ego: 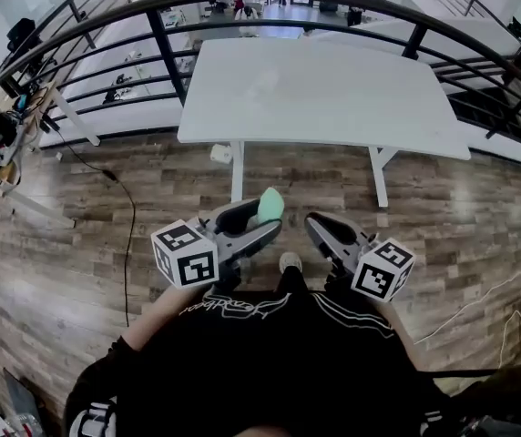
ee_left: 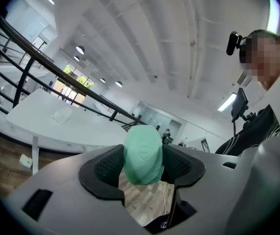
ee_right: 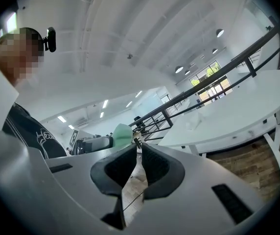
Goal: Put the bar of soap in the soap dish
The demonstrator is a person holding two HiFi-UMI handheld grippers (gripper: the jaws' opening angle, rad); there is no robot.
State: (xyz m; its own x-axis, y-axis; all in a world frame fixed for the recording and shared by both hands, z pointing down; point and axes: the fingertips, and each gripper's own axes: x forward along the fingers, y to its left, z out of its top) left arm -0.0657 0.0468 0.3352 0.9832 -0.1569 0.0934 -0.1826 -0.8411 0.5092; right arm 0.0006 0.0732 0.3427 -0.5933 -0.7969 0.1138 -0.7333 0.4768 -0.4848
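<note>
A mint-green bar of soap [ego: 270, 206] stands on end between the jaws of my left gripper [ego: 262, 218], which is shut on it and held level in front of the person's body. In the left gripper view the soap [ee_left: 142, 153] fills the gap between the black pads. My right gripper [ego: 317, 226] hovers beside it, shut and holding nothing; its pads [ee_right: 155, 164] nearly meet at the tips. The right gripper view also catches the soap [ee_right: 122, 129]. A faint clear dish-like shape [ego: 265, 85] lies on the white table [ego: 352, 107] ahead.
The white table stands on a wood-plank floor [ego: 78, 244], a step beyond the grippers. Behind it runs a black railing [ego: 165, 53]. A black cable [ego: 131, 235] trails over the floor at the left. Cluttered benches [ego: 1, 139] line the left edge.
</note>
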